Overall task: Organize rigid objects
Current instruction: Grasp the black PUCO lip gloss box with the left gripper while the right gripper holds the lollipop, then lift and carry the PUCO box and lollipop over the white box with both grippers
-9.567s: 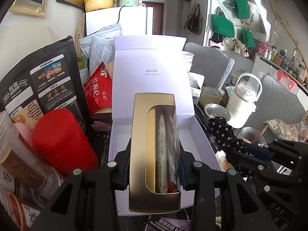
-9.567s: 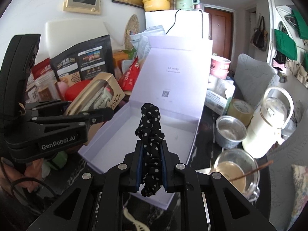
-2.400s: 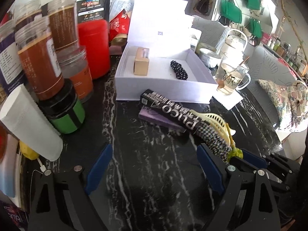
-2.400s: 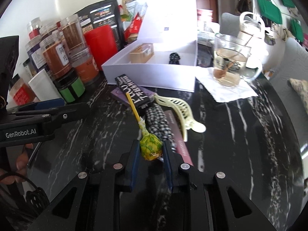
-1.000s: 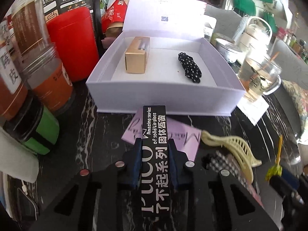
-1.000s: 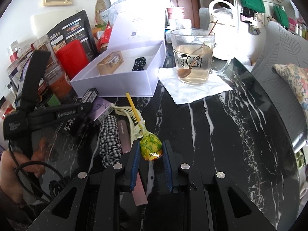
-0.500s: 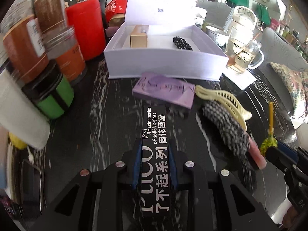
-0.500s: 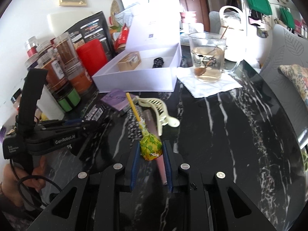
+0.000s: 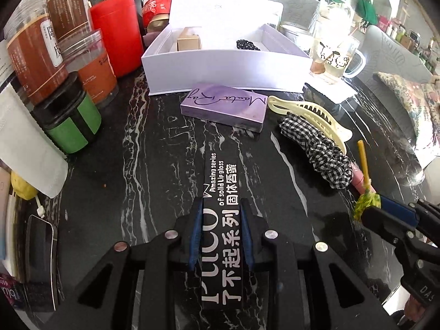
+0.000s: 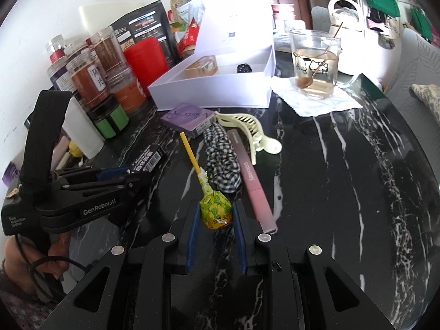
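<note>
My left gripper (image 9: 220, 220) is shut on a long black lip gloss box (image 9: 222, 192) and holds it above the black marble table; the box also shows in the right wrist view (image 10: 147, 162). My right gripper (image 10: 216, 220) is shut on a lollipop (image 10: 214, 209) in a yellow-green wrapper, its stick pointing away. The open white box (image 9: 225, 66) at the back holds a gold box (image 9: 188, 42) and a black dotted scrunchie (image 9: 247, 44). A purple box (image 9: 224, 107), a checked scrunchie (image 9: 316, 145), a cream hair claw (image 9: 308, 112) and a pink tube (image 10: 254, 184) lie on the table.
Jars (image 9: 35, 52), a red canister (image 9: 115, 30) and a green-banded tub (image 9: 71, 121) crowd the left. A glass mug (image 10: 316, 66) stands on a white napkin at the right. A phone (image 9: 41, 250) lies at the near left edge.
Both grippers have pulled back slightly from the white box, each still holding its item. Before that, the left gripper took hold of the black box and lifted it off the purple box.
</note>
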A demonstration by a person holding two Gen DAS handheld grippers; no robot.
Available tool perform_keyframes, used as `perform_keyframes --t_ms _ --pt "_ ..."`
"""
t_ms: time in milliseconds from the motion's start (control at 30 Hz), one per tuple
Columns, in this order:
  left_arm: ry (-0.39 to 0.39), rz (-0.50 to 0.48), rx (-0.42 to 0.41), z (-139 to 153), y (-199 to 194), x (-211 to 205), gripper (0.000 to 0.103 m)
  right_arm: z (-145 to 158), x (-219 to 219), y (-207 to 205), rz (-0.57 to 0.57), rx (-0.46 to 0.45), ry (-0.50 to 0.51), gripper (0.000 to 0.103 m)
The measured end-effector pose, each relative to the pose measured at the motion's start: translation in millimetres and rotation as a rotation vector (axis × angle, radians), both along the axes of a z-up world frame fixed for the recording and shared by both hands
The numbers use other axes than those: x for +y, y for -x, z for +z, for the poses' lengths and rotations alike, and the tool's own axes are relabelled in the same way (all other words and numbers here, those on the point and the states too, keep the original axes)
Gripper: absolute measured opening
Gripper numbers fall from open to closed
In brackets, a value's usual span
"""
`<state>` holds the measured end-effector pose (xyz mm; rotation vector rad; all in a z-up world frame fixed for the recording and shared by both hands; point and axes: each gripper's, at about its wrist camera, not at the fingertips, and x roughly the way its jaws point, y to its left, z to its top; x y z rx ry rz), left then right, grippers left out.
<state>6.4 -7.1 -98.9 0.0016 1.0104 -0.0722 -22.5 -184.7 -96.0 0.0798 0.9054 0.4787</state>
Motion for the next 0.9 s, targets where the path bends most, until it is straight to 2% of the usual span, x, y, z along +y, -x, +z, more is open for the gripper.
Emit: perform_keyframes --t_ms 533,900 --pt "-0.005 -0.014 -0.027 -1.1 2.0 -0.7 0.026 -11.2 3.1 -4.6 -0.017 0.031 0.001 0.025" --pt "0.035 -0.019 -0.028 -0.5 3.7 4.9 0.026 -7.8 6.4 -4.1 -0.002 0.022 0.003 0.024"
